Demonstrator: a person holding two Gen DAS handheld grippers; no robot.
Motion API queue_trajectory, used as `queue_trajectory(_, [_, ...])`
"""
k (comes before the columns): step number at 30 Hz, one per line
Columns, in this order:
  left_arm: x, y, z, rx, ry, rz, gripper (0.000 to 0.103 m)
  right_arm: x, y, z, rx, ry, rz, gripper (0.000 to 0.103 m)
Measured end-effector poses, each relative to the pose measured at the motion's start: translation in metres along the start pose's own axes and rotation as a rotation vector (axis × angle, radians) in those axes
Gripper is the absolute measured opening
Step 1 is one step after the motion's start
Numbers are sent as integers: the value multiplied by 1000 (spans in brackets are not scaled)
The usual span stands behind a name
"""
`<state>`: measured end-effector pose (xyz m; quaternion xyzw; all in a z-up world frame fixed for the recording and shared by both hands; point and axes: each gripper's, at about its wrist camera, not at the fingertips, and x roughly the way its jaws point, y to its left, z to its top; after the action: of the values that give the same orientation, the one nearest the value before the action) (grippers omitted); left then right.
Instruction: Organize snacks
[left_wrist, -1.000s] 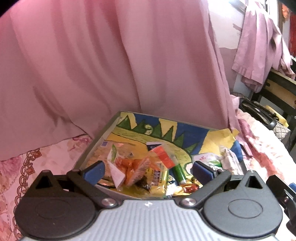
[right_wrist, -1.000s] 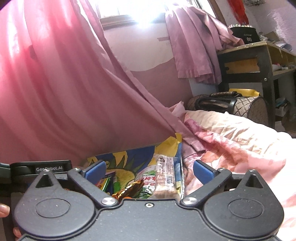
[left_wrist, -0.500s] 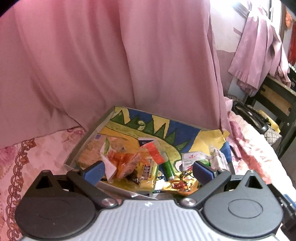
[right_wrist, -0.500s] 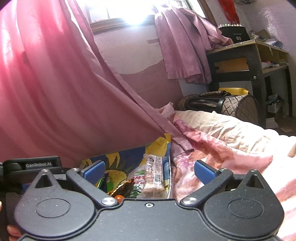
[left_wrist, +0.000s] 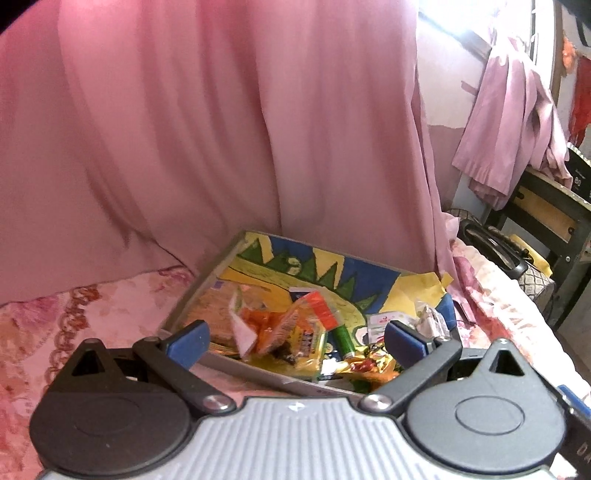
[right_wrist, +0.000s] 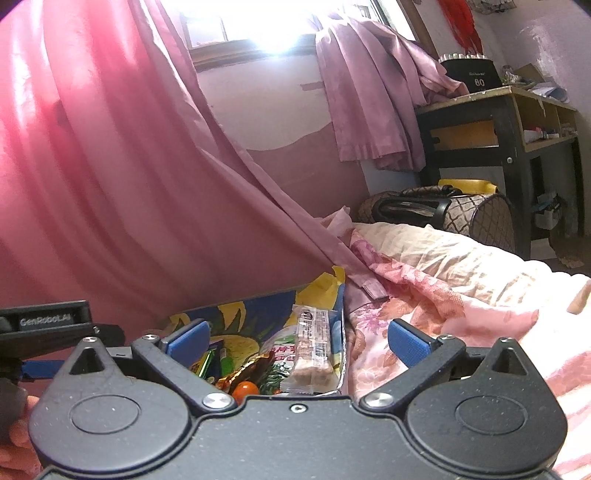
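My left tongs (left_wrist: 295, 338) gape empty just short of the tray (left_wrist: 258, 373) on the bed; the orange packet (left_wrist: 275, 326) lies between their tips, the green tube (left_wrist: 341, 338) rightward. I'd probably take one packet squarely. My right tongs (right_wrist: 297, 339), also spread wide, frame the long bar (right_wrist: 312, 350).

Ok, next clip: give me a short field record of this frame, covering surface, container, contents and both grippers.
surface: floral pink bedspread
container: tray with a colourful drawing inside, on the bed by the pink curtain
contents: loose snack packets: orange packet, green tube, long wrapped bar
left gripper: open, empty, over tray's near edge
right gripper: open, empty, over tray's right end
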<state>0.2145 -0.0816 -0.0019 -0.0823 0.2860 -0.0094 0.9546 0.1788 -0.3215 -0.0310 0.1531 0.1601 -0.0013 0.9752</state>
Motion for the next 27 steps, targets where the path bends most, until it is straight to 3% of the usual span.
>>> queue_trajectory(12, [-74,25,-28,32,-119,63,103,-57,23,-9,-52,-59,30,102])
queue_trajectory(27, [-149,66,-62,10,-181,84,103,-139,57,-37,-121,-138,42,102])
